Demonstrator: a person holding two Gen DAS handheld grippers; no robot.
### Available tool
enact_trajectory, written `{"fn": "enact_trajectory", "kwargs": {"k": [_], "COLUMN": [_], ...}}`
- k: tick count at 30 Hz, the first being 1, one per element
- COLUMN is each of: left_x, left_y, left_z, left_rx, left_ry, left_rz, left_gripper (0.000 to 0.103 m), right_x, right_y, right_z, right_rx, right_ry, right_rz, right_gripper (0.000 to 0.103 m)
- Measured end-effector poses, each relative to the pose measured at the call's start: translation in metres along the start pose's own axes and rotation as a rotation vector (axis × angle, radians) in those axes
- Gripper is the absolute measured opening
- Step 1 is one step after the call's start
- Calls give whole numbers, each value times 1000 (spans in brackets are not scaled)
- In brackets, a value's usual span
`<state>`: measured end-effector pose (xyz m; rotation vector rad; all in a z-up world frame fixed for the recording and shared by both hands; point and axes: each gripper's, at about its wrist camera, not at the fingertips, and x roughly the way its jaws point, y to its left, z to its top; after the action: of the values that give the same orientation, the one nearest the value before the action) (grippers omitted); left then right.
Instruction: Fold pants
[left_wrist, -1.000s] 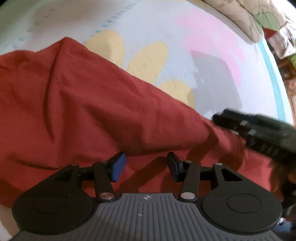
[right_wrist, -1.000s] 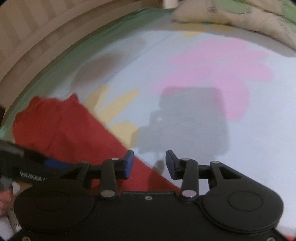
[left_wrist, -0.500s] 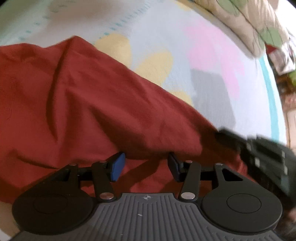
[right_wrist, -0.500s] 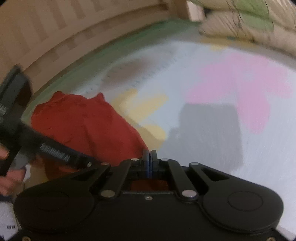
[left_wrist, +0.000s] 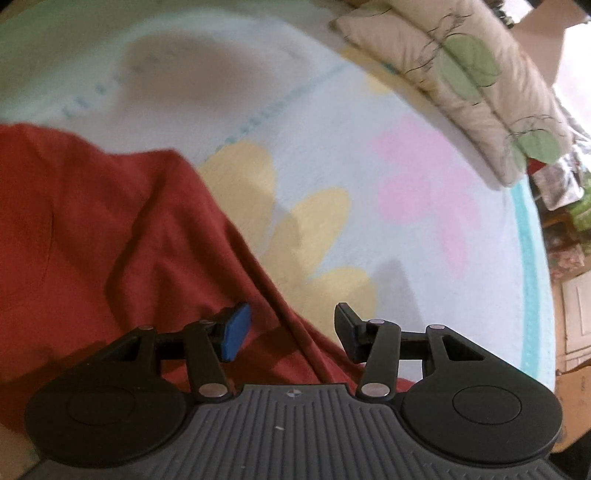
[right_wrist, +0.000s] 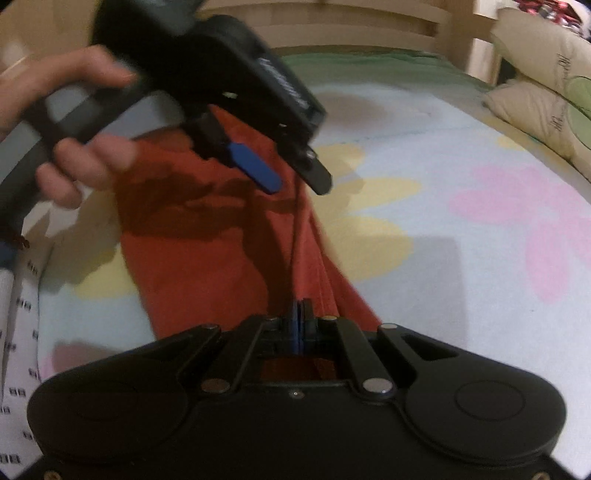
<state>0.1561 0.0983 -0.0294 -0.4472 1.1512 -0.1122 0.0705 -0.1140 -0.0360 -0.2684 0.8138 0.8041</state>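
The red pants (left_wrist: 92, 240) lie on a flowered bed sheet (left_wrist: 424, 258); they also show in the right wrist view (right_wrist: 207, 258). My left gripper (left_wrist: 291, 332) is open and empty, hovering above the pants' right edge, where a fold ridge runs between its fingers. It also shows in the right wrist view (right_wrist: 299, 181), held by a hand above the cloth. My right gripper (right_wrist: 298, 314) is shut on the near edge of the pants, and the cloth rises taut to its jaws.
Beige pillows with green leaves (left_wrist: 461, 74) lie at the far right of the bed. A wooden bed frame (right_wrist: 351, 22) runs along the back. A white patterned cloth (right_wrist: 18, 314) lies at the left. Clutter (left_wrist: 565, 206) sits beyond the bed's right edge.
My right gripper closed on the pants' edge and lifted it. My left gripper rose off the cloth and stayed open; the pants' edge has pulled into a taut ridge.
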Motion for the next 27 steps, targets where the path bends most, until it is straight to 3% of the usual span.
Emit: {"fn": "enact_trajectory", "kwargs": {"k": [5, 8, 11, 15, 20, 25, 27], "left_x": [9, 7, 6, 2, 2, 2, 2], "left_y": [14, 23, 22, 25, 28, 31, 30], "left_z": [-2, -6, -8, -11, -10, -11, -11], "left_rx": [-41, -88, -93, -78, -98, -123, -127], "left_ry": [48, 38, 33, 31, 33, 30, 31], "left_rz": [67, 57, 64, 69, 56, 48, 49], "left_gripper": [46, 43, 43, 43, 43, 43, 43], "right_x": [0, -9, -17, -2, 23, 21, 31], "right_y": [0, -13, -27, -38, -45, -61, -58], "right_z": [-4, 1, 7, 20, 31, 42, 49], "right_rx": [2, 84, 176, 176, 206, 311, 277], "right_ry": [11, -30, -98, -72, -38, -103, -56], "right_rz": [19, 38, 13, -48, 19, 50, 64], "right_gripper": [9, 12, 17, 18, 18, 18, 23]}}
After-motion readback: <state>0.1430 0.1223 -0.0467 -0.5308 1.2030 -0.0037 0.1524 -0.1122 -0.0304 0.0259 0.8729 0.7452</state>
